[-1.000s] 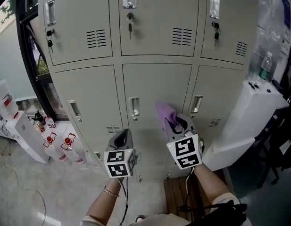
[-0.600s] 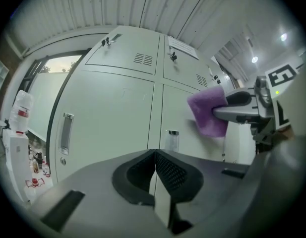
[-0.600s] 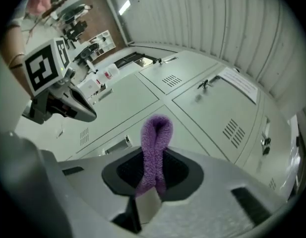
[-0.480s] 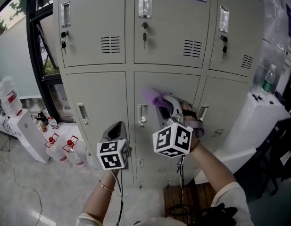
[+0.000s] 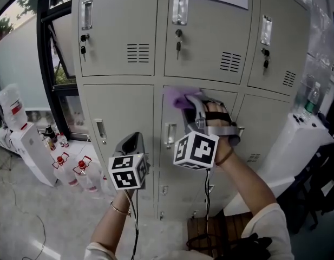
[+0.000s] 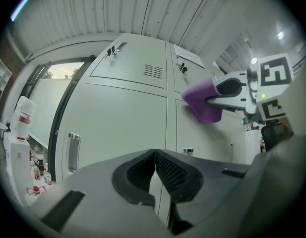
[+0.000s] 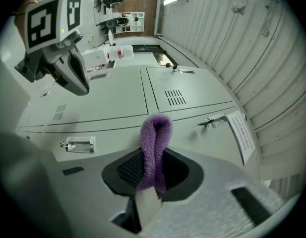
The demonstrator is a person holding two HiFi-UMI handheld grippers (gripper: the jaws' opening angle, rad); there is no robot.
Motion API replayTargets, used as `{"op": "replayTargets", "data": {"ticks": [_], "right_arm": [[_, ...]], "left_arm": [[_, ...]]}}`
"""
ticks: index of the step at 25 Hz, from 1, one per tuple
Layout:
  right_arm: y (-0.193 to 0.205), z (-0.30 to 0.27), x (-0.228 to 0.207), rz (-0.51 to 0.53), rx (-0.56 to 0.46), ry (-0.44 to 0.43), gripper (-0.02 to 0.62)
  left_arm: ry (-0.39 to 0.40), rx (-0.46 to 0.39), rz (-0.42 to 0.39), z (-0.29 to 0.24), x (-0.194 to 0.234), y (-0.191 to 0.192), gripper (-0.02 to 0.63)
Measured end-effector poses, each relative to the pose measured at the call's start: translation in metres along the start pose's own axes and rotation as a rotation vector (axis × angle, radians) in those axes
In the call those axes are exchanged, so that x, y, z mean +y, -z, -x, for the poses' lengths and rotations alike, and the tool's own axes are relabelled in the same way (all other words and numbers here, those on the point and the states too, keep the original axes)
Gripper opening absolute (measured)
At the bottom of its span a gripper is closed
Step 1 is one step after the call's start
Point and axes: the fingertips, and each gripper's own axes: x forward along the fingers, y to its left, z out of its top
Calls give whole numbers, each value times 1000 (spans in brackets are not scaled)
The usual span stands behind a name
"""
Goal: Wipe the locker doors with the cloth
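At the lower middle locker door's top edge, the cloth is clamped lengthwise by the right gripper, its fold pointed doorward. The left gripper is held closed on nothing.

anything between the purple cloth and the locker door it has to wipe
Nothing visible. The right gripper holds the purple cloth at the top of the lower middle locker door; its handle sits lower left.

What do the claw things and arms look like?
The left gripper and right gripper are grey with dark ribbed pads. Each has a white cube with black square markers and a thin black cable. A bracelet circles the left wrist; the right sleeve is pale.
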Motion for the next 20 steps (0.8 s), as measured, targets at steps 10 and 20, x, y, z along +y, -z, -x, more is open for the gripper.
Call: {"op": "replayTargets", "data": {"ticks": [10,20], "right_arm": [[0,-19,13,80,94,2,69],[4,-21,29,55,117,-37,69]], "left_arm": [[14,9,37,5,-3,11,6],[-3,47,50,12,7,32,7]]}}
